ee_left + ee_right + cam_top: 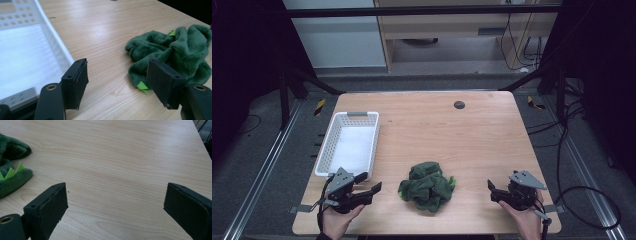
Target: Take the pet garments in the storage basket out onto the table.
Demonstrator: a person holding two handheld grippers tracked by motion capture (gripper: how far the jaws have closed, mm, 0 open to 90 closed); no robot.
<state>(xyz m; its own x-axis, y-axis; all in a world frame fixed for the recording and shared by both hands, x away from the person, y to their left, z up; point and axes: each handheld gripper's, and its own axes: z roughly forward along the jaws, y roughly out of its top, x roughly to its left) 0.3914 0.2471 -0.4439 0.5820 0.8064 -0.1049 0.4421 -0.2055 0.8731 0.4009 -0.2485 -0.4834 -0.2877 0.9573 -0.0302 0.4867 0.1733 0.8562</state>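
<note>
A: What's that green heap?
B: A dark green plush garment [427, 186], crumpled into a soft mound with bright lime-green triangular spikes poking out along its edges.
A: Where does it lie?
B: On the wooden table [462, 135], near its front edge, roughly mid-width.

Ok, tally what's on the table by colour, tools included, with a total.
Green: 1, the crumpled plush cloth
White: 1, the perforated basket
Black: 2, the left tool and the right tool, both open and holding nothing
Total: 4
</note>
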